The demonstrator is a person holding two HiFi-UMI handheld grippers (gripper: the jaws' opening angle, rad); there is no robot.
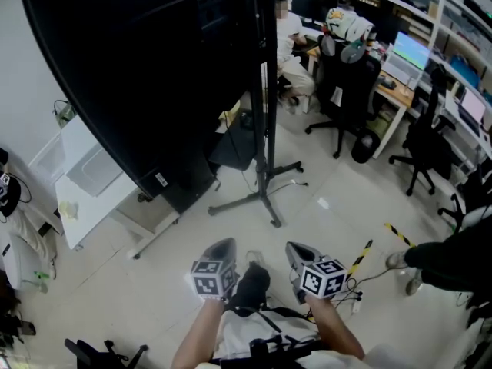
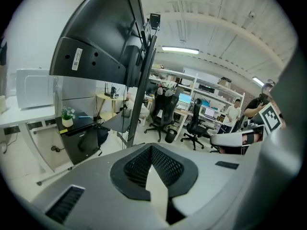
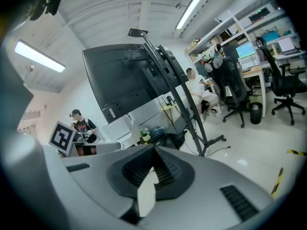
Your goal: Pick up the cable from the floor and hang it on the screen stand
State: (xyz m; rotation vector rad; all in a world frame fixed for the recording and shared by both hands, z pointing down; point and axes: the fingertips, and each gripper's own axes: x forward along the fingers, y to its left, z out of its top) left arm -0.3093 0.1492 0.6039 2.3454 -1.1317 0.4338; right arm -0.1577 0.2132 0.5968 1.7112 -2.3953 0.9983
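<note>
Cable first: a thin dark cable (image 1: 296,183) lies on the pale tiled floor (image 1: 330,229) in the head view, trailing out from the foot of the black metal screen stand (image 1: 264,129). A second tangle of thin wires (image 1: 354,289) lies just beside the right gripper (image 1: 300,249), next to a yellow-and-black striped strip (image 1: 361,256); which of the two is the one meant I cannot tell. The stand carries a large black flat screen (image 1: 131,68), tilted. Both grippers are held low and near each other in front of the person, well apart from the stand. The left gripper (image 1: 224,245) and the right one both point toward the stand's base.

In the left gripper view the two jaws are pressed together with nothing between them. Beyond them rise the back of the screen and the stand's post, with black office chairs (image 2: 163,110) farther off. The right gripper shows at the right edge.

In the right gripper view the jaws likewise meet, empty. The screen and stand fill the middle, and the thin dark cable runs along the floor at the stand's foot, apart from the jaws. The left gripper's marker cube shows at the left.
</note>
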